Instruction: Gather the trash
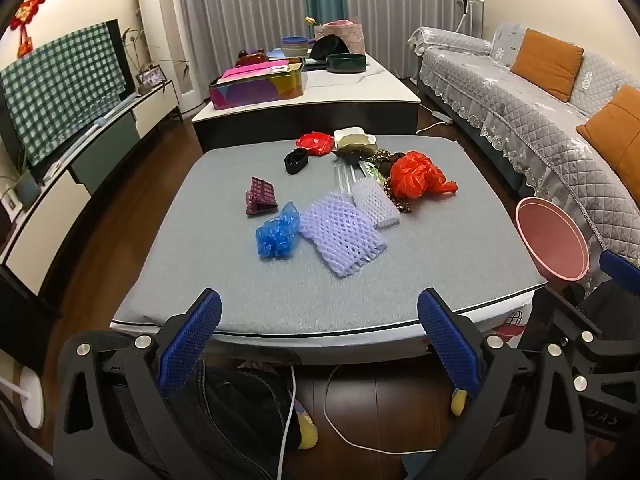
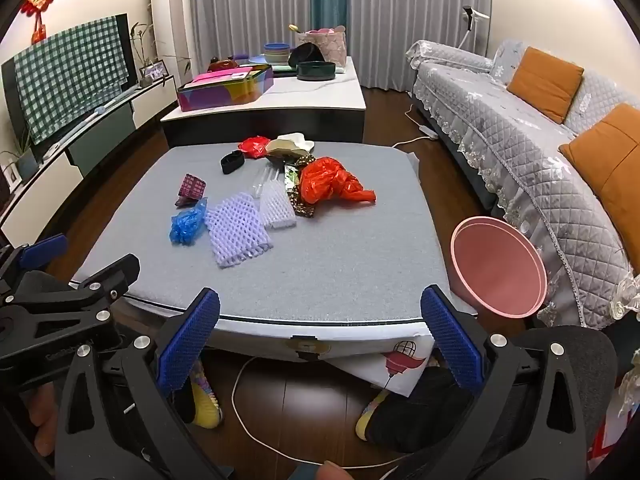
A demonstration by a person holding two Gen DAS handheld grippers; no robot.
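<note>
Trash lies on a grey-topped table: a blue plastic bag, two lilac foam nets, a red plastic bag, a maroon wrapper, a black band and a second red bag. A pink bin stands off the table's right edge. My left gripper and right gripper are open and empty at the near edge.
A sofa with orange cushions runs along the right. A second table with boxes and bowls stands behind. A TV cabinet is on the left. A white cable lies on the floor.
</note>
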